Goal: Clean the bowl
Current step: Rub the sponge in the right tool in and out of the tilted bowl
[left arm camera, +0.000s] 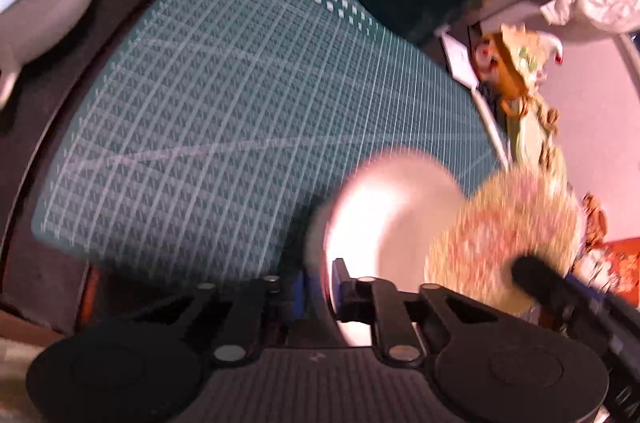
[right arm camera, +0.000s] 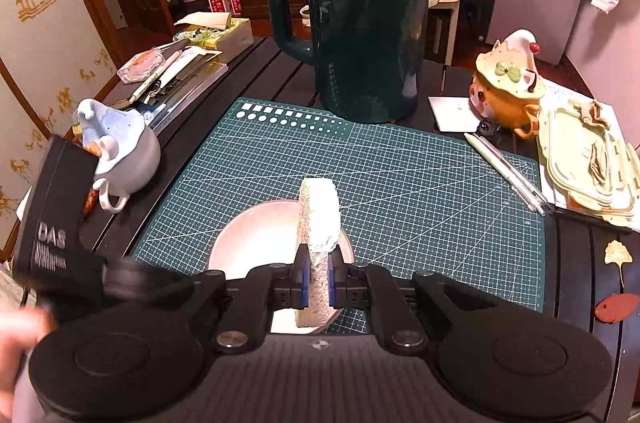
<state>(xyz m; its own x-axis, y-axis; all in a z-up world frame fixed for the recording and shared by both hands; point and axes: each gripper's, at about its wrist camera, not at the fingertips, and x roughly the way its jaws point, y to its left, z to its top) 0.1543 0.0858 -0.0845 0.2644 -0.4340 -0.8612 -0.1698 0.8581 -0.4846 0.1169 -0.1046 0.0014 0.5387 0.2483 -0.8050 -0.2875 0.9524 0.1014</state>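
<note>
Resting on the green cutting mat [right arm camera: 400, 183], the white bowl [right arm camera: 256, 243] sat just ahead of the right gripper [right arm camera: 319, 277], whose fingers pinched a speckled sponge [right arm camera: 320, 219] held on edge down inside it. The bowl's inside looked pale and glossy. The left gripper [left arm camera: 316, 291] clamped the bowl's [left arm camera: 384, 219] near rim, the sponge [left arm camera: 492, 239] blurred to its right. Beyond the right gripper stood a dark green kettle [right arm camera: 360, 31]; left of it was a blue lidded cup [right arm camera: 120, 151].
</note>
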